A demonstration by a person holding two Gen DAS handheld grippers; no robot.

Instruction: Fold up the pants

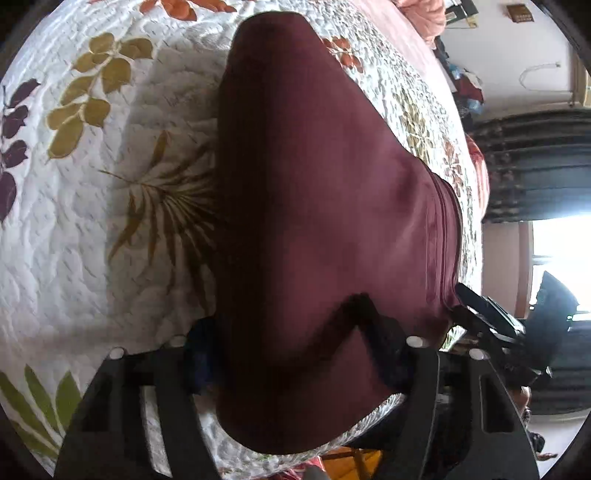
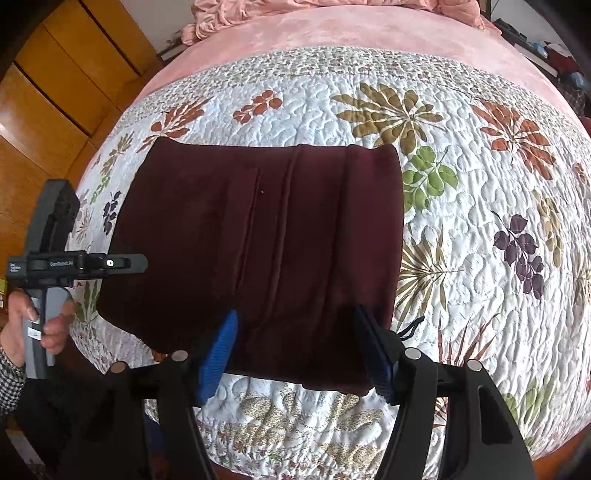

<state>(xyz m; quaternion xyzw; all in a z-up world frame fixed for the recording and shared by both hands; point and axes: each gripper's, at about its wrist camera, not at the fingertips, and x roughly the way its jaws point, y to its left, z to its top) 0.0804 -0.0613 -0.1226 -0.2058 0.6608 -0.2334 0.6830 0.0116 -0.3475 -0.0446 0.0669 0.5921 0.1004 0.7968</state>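
Observation:
The maroon pants (image 2: 258, 236) lie folded into a rectangle on the leaf-print quilt (image 2: 480, 229). My right gripper (image 2: 295, 332) is open over the near edge of the pants, its blue pads (image 2: 218, 354) spread either side of the cloth. In the left wrist view the pants (image 1: 314, 206) fill the middle. My left gripper (image 1: 291, 332) stands wide open around the near end of the cloth, which drapes between the fingers (image 1: 384, 339). The left gripper (image 2: 55, 236) shows in the right wrist view at the bed's left side, held by a hand.
A pink blanket (image 2: 351, 33) covers the far part of the bed, with bunched pink bedding beyond. A wooden wardrobe (image 2: 55, 85) stands to the left. Dark curtains (image 1: 535, 166) and a bright window (image 1: 561, 251) lie past the bed's edge. The right gripper (image 1: 491, 317) shows beside the pants.

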